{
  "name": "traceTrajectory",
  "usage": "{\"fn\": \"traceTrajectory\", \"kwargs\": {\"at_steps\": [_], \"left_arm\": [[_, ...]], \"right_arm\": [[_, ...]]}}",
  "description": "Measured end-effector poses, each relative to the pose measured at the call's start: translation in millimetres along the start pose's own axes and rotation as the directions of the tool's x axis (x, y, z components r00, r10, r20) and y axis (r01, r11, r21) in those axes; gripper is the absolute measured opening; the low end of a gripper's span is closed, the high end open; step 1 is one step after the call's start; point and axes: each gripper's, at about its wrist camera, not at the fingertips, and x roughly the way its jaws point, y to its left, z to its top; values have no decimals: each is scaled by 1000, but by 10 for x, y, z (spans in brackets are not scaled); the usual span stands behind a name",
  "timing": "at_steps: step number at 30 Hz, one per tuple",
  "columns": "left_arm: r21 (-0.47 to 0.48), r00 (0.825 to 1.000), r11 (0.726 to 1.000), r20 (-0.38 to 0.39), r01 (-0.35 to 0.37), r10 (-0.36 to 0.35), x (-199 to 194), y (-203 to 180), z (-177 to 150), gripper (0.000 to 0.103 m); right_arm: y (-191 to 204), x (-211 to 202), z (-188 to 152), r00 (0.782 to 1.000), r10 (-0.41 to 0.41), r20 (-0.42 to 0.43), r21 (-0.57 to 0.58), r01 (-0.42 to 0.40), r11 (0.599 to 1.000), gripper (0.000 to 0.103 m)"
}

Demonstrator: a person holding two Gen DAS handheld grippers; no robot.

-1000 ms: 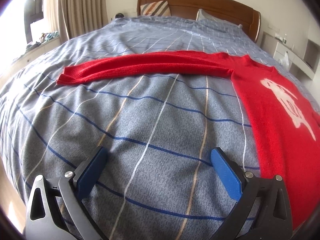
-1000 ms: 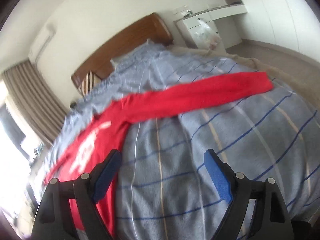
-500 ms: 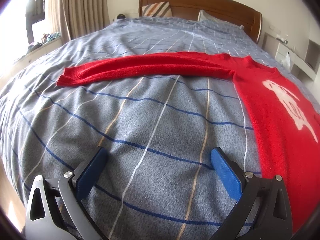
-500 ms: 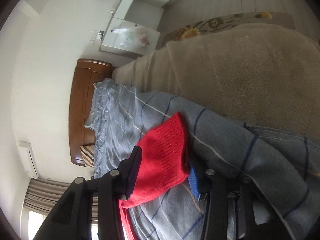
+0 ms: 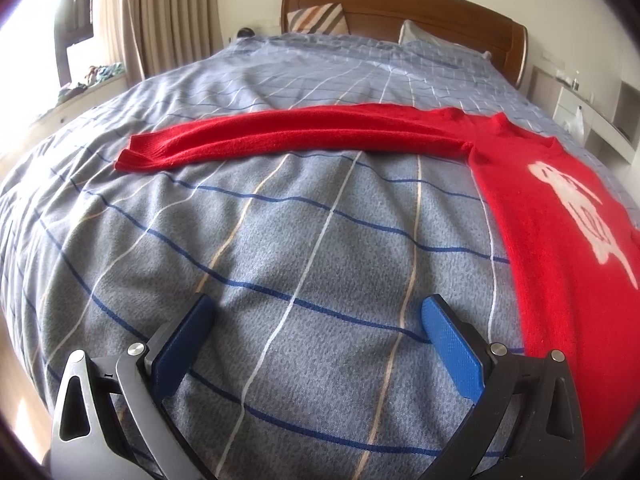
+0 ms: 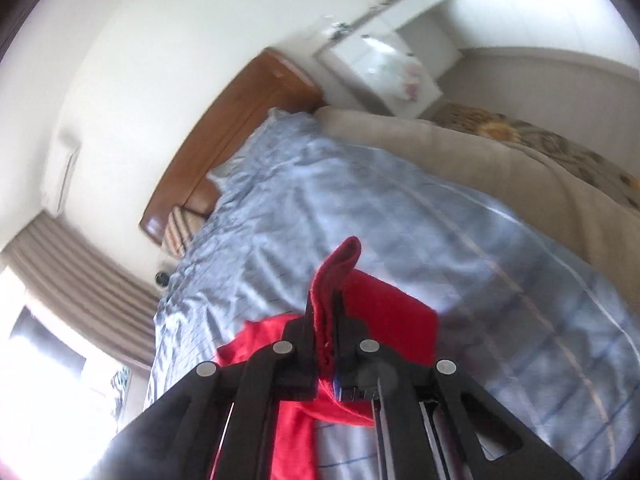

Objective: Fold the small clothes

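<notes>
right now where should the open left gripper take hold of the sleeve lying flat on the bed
Probably the cuff end of the sleeve. It lies flat on the bedspread ahead and left of the left gripper, so come low from the near side, one finger sliding under its free edge.

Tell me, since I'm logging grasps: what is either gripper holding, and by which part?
The right gripper is shut on the red sweater, at a sleeve cuff. The left gripper holds nothing.

— Where does the sweater lie?
— On the bed, body toward the right edge, one sleeve stretched across toward the left edge.
— And behind it?
— Pillows against the headboard.
</notes>
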Motion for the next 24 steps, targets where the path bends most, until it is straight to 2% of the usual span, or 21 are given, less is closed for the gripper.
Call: {"fn": "traceTrajectory", "kwargs": {"at_steps": [4, 7, 9, 11, 12, 13, 14, 15, 18, 21, 22, 24], "left_arm": [[-1, 1000, 1000, 0, 2, -2, 11, 7, 6, 103], [-1, 1000, 1000, 2, 5, -5, 20, 9, 10, 103], [0, 1000, 1000, 4, 8, -8, 29, 10, 10, 103], [1, 1000, 1000, 8, 8, -8, 27, 11, -4, 103], [1, 1000, 1000, 9, 7, -7, 31, 10, -4, 103], [1, 1000, 1000, 11, 6, -6, 34, 10, -7, 103], [1, 1000, 1000, 13, 5, -5, 28, 7, -18, 103], [1, 1000, 1000, 15, 3, -3, 30, 4, -18, 103], [-1, 1000, 1000, 19, -1, 1, 19, -4, -33, 103], [-1, 1000, 1000, 23, -8, 8, 9, -20, -46, 103], [-1, 1000, 1000, 24, -8, 8, 6, -22, -51, 103], [-1, 1000, 1000, 24, -8, 8, 6, -22, -52, 103]], "right_arm": [[1251, 586, -307, 991, 97, -95, -196, -114, 974, 5], [1851, 1060, -733, 979, 114, -169, -273, -158, 949, 5], [2100, 1395, -1100, 970, 105, -218, -290, -167, 942, 5], [2160, 1669, -1468, 962, 93, -258, -299, -171, 939, 7], [2196, 1836, -1681, 948, 93, -304, -295, -187, 937, 10], [2163, 1966, -1892, 921, 96, -379, -278, -213, 937, 23], [2084, 2043, -2057, 890, 102, -444, -252, -233, 939, 50], [2042, 2107, -2248, 860, 117, -498, -219, -254, 942, 60], [1888, 1923, -2592, 826, 144, -544, -223, -308, 925, 63], [1699, 1515, -2708, 833, 139, -535, -312, -348, 884, 63], [1647, 1379, -2706, 842, 127, -525, -351, -350, 869, 64], [1454, 1078, -2663, 877, 80, -474, -445, -317, 838, 65]]}}
